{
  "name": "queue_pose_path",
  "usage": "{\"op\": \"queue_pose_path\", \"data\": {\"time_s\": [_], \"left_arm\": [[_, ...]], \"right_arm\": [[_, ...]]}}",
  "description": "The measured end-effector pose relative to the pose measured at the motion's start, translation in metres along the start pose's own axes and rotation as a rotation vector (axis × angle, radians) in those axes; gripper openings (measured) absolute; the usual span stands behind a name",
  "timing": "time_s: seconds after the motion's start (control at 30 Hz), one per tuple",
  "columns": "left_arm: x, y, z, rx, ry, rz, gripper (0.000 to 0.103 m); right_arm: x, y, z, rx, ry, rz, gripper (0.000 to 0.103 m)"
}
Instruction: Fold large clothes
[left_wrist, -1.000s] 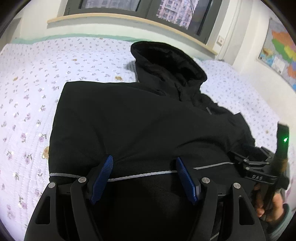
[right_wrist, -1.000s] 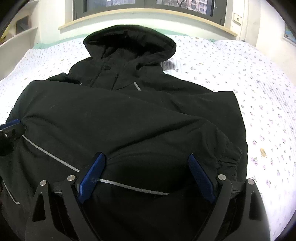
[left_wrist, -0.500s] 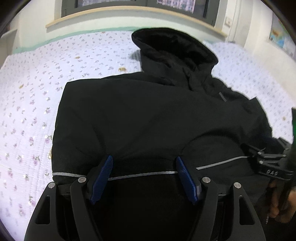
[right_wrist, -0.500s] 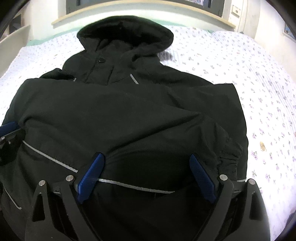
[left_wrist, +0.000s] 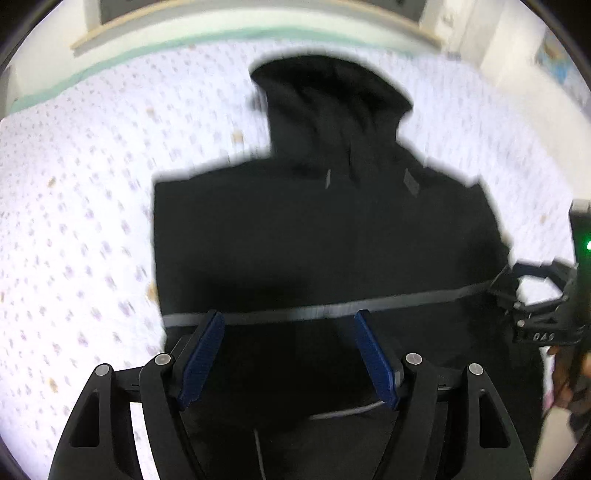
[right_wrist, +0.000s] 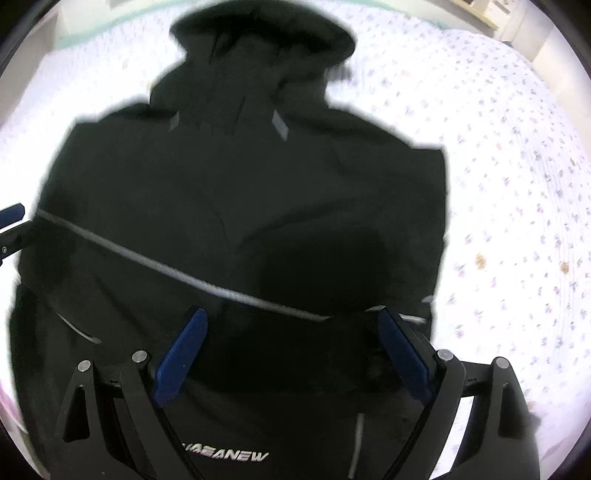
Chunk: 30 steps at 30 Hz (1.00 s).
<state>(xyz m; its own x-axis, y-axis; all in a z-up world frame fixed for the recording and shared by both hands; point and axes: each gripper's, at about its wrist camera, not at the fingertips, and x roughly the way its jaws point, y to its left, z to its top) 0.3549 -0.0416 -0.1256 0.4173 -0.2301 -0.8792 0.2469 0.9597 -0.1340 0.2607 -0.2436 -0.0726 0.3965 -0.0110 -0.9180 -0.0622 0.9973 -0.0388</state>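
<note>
Black, padded and kind of slippery-looking, the jacket (left_wrist: 321, 236) is spread on the floral bed cover (left_wrist: 81, 206), hood (right_wrist: 258, 40) toward the far edge by the window and hem at the near edge under your tools; its long axis runs straight away from you, and the grey reflective stripe (left_wrist: 332, 306) crosses it just past the fingertips. Your left gripper (left_wrist: 286, 332) and right gripper (right_wrist: 291, 328) both hover over the hem end with jaws spread wide, holding nothing; I'd guess the fold goes hem-up toward the hood, so you've got one tool near each side, left a bit closer to its edge.
</note>
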Motion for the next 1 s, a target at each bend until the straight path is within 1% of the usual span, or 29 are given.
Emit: {"op": "queue_pose_path", "data": {"time_s": [0.07,0.13,0.23,0.33,0.43,0.53,0.57,0.6,0.63,0.67,0.7,0.73,0.83,0.9,0.93,0.97,1.0], "left_arm": [[-0.019,0.006,0.037,-0.025,-0.055,-0.011,0.074],[-0.03,0.012,0.079,-0.038,-0.108,-0.003,0.074],[-0.027,0.017,0.134,-0.052,-0.148,0.008,0.074],[-0.002,0.016,0.187,-0.032,-0.15,0.031,0.074],[0.036,0.02,0.225,-0.031,-0.129,0.031,0.074],[0.08,0.028,0.254,-0.059,-0.106,0.039,0.074],[0.094,0.031,0.261,-0.073,-0.099,0.029,0.074],[0.107,0.034,0.265,-0.084,-0.089,0.022,0.074],[0.119,0.036,0.271,-0.09,-0.076,0.02,0.074],[0.129,0.036,0.273,-0.092,-0.068,0.02,0.074],[0.138,0.036,0.273,-0.091,-0.06,0.02,0.074],[0.148,0.035,0.274,-0.086,-0.051,0.022,0.074],[0.169,0.036,0.274,-0.07,-0.025,0.041,0.074],[0.181,0.038,0.276,-0.071,-0.01,0.056,0.074],[0.187,0.041,0.276,-0.08,-0.001,0.066,0.074],[0.192,0.046,0.277,-0.096,0.001,0.075,0.066],[0.195,0.053,0.277,-0.115,0.004,0.079,0.043]], "right_arm": [[-0.018,-0.014,0.031,0.039,-0.053,0.035,0.093],[-0.032,-0.032,0.071,0.093,-0.114,0.068,0.092],[-0.033,-0.06,0.128,0.164,-0.159,0.129,0.092],[-0.017,-0.073,0.178,0.192,-0.168,0.152,0.092],[0.01,-0.083,0.211,0.197,-0.151,0.146,0.092],[0.041,-0.082,0.241,0.198,-0.127,0.167,0.092],[0.045,-0.084,0.238,0.2,-0.123,0.167,0.092],[0.056,-0.083,0.245,0.199,-0.117,0.169,0.091],[0.063,-0.083,0.247,0.197,-0.113,0.174,0.087],[0.073,-0.081,0.254,0.192,-0.108,0.178,0.079],[0.083,-0.08,0.259,0.187,-0.1,0.176,0.076],[0.09,-0.078,0.262,0.186,-0.093,0.176,0.073],[0.115,-0.075,0.271,0.186,-0.073,0.179,0.068],[0.13,-0.073,0.274,0.174,-0.054,0.169,0.056],[0.133,-0.073,0.274,0.165,-0.055,0.139,0.047],[0.133,-0.074,0.273,0.158,-0.063,0.116,0.033],[0.131,-0.079,0.27,0.155,-0.079,0.09,0.024]]}}
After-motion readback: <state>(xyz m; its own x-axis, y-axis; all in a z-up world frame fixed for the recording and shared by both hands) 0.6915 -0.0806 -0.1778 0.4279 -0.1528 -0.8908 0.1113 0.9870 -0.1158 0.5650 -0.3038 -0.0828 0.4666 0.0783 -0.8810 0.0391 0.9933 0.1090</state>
